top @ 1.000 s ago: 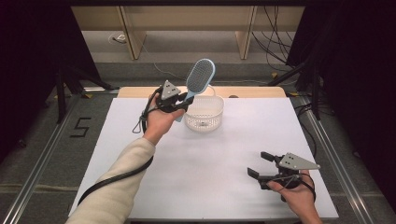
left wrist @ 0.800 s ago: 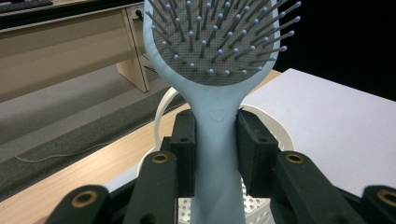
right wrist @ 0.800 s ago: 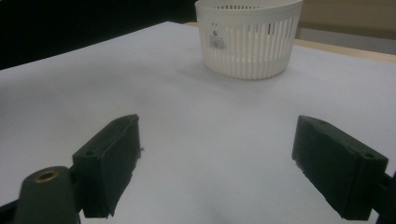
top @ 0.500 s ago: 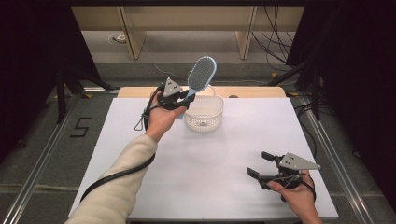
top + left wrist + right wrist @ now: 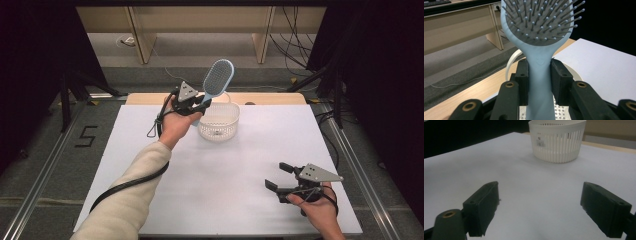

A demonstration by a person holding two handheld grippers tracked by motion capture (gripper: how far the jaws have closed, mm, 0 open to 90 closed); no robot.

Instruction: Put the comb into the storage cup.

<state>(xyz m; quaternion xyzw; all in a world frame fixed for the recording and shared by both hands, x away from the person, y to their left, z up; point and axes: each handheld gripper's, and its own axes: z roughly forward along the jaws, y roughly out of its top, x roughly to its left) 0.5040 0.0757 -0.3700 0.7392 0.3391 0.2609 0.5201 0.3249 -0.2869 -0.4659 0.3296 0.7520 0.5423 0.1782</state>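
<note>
The left gripper [image 5: 539, 75] clamps the light, stiff plastic hairbrush [image 5: 540, 32] by its smooth handle, likely slippery, best held near the neck; the right gripper [image 5: 541, 207] gapes empty.

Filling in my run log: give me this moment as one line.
left gripper: shut on hairbrush handle, head up, above white basket | right gripper: open, nothing between its jaws, near table front edge

— That hairbrush [image 5: 217, 80] is pale blue, with a grey dotted pad and grey pins tipped in white.

— And the basket [image 5: 219, 121] on the far side is white, slotted walls, small round holes in the floor.

— White table [image 5: 220, 175] top, black jaws on both grippers, cream sleeve [image 5: 130, 200] on the left.
</note>
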